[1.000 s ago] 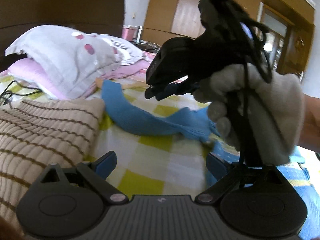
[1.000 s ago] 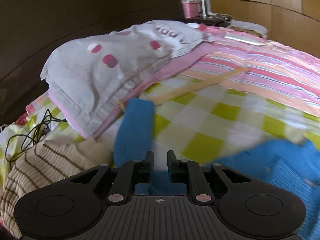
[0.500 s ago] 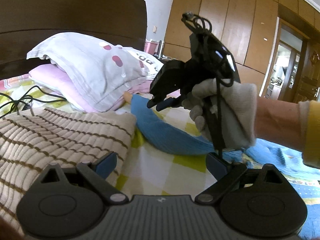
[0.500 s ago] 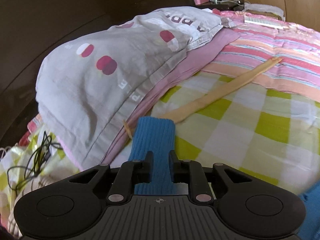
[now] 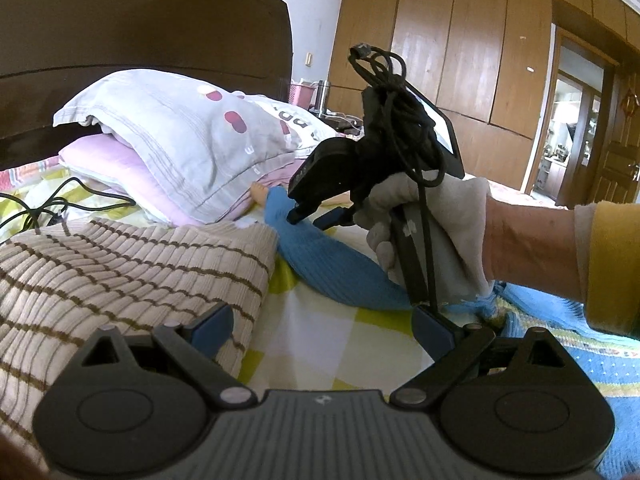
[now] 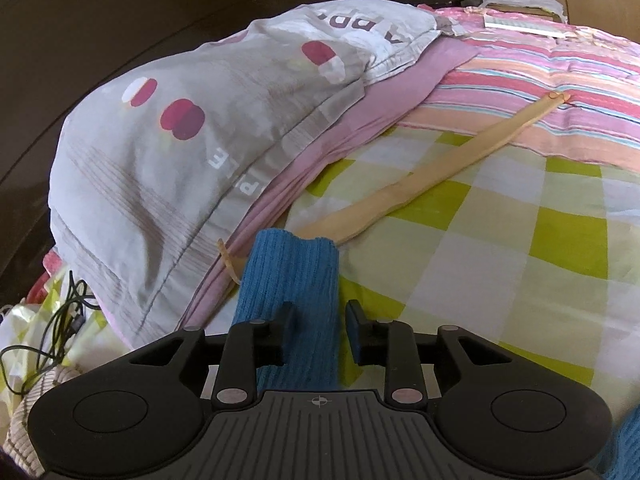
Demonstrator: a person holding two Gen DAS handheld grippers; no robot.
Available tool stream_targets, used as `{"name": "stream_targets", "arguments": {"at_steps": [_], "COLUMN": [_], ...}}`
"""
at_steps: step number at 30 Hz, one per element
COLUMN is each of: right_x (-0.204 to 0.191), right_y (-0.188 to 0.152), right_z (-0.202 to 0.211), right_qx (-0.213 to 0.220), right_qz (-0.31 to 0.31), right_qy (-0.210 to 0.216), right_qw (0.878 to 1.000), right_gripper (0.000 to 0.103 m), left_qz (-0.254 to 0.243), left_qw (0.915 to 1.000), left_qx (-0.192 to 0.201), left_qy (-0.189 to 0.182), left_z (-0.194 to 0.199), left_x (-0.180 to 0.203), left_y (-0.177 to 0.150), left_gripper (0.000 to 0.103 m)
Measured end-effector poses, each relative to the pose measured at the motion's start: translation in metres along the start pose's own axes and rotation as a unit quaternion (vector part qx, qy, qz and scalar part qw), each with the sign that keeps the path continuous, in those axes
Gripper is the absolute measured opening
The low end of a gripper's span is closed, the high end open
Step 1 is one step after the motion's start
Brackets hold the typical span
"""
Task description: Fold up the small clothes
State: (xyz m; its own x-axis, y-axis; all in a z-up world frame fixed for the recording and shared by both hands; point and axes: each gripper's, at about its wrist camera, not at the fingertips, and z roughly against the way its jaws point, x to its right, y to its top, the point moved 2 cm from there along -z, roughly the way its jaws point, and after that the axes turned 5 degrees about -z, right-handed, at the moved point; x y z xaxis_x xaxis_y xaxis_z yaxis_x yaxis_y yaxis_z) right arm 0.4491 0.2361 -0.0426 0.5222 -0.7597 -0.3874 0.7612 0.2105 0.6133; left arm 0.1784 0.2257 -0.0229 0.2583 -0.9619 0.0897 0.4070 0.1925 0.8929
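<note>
The right gripper (image 6: 318,322) has its two fingers spread apart. A blue knit sleeve (image 6: 292,280) lies flat between them, and the fingers do not squeeze it. The end of the sleeve points up toward the pillows. A gloved hand (image 5: 436,236) holds this gripper, as the left wrist view shows.

The left gripper (image 5: 322,330) is spread wide too and holds nothing. It hangs over the checked sheet (image 5: 352,344), which has yellow and white squares. More of the blue sweater (image 5: 344,272) lies just past it, running from the sleeve toward the person's arm.

A tan striped sweater (image 5: 120,272) lies beside the blue one, on the left side. A black cable (image 5: 60,204) curls on the bed near it.

A long wooden stick (image 6: 432,176) lies across the sheet, and one end goes under the sleeve tip. Behind the sleeve is a grey pillow (image 6: 208,120) with red spots. It sits on top of a pink pillow (image 6: 360,128). A striped pink blanket (image 6: 540,80) covers the far part of the bed. A dark headboard (image 5: 140,20) stands behind the pillows.
</note>
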Motion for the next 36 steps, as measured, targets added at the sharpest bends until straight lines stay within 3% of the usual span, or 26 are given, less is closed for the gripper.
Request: {"name": "stream_targets", "arguments": {"at_steps": [1,2,3,10,16,22,27,36], "right_x": [-0.002,-0.004,-0.005,0.000,0.031,0.072,0.115,0.202], "right_y": [0.000,-0.001,-0.001,0.008,0.011,-0.004,-0.021,-0.058], "right_z": [0.000,0.000,0.000,0.047,0.123,0.188,0.238,0.313], "right_qx": [0.000,-0.001,-0.003,0.052,0.111,0.136,0.167,0.217], "right_qz": [0.004,0.008,0.007,-0.015,-0.059,-0.087,-0.125,-0.193], "right_qy": [-0.004,-0.007,-0.007,-0.007,-0.022,-0.052,-0.070,-0.111], "right_qw": [1.000,1.000,1.000,0.999,0.992,0.986,0.976,0.951], "right_gripper": [0.023,0.012,0.009,0.008,0.008,0.008,0.008,0.008], "left_qz": [-0.001,-0.002,-0.001,0.000,-0.004,-0.032,-0.041,-0.106], "left_qw": [1.0000,1.0000,1.0000,1.0000,0.9998,0.9986,0.9969,0.9901], "left_qx": [0.000,0.000,0.000,0.004,0.012,0.022,0.023,0.026], "left_qy": [0.000,0.000,-0.001,-0.005,-0.016,-0.036,-0.063,-0.088], "left_z": [0.000,0.000,0.001,0.002,0.005,0.014,0.021,0.015], "left_x": [0.000,0.001,0.000,0.000,0.008,0.031,0.053,0.119], "left_y": [0.000,0.000,0.000,0.000,0.000,0.000,0.004,0.011], "left_gripper": [0.101,0.101,0.101,0.101,0.101,0.101,0.101,0.101]}}
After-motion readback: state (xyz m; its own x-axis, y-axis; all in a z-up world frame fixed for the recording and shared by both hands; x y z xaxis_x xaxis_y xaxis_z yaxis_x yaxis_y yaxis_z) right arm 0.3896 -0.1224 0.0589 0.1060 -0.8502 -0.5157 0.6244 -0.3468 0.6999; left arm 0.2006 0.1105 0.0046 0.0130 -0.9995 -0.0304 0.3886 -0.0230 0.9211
